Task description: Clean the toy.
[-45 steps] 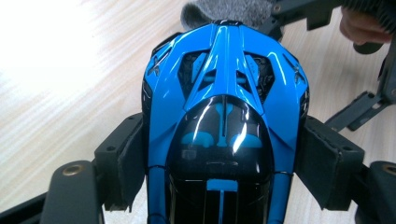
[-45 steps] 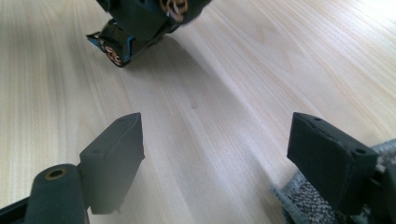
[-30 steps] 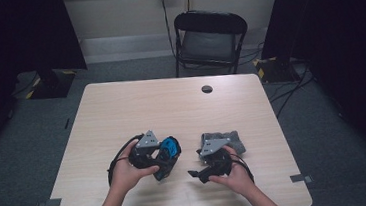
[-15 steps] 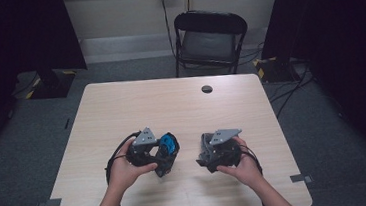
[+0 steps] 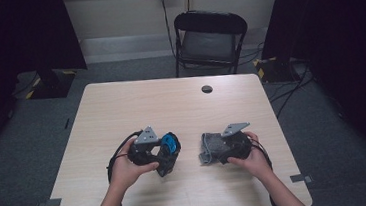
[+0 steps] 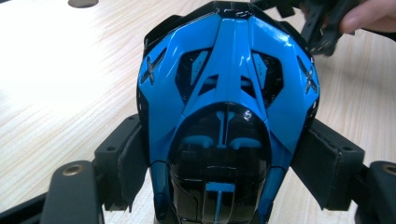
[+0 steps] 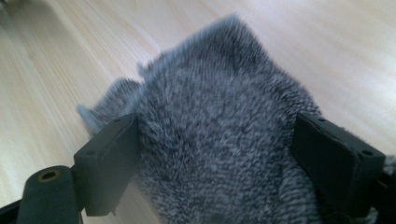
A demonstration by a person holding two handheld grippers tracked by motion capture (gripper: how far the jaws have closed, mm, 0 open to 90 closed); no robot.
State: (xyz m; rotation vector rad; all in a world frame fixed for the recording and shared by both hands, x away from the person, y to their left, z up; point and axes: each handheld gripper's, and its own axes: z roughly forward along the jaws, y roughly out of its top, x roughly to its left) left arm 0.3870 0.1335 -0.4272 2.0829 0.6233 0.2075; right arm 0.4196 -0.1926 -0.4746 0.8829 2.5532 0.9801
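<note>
We hold the blue and black toy car (image 6: 226,107) clamped by its flanks in the left gripper (image 5: 163,157), low and left of centre in the high view, so its glossy top stays bare for cleaning. The right gripper (image 5: 210,151), just to its right, has its jaws pressed on a bunched grey cloth (image 7: 219,140), so the soft wad juts forward as a pad; both sit above the table (image 5: 136,102).
</note>
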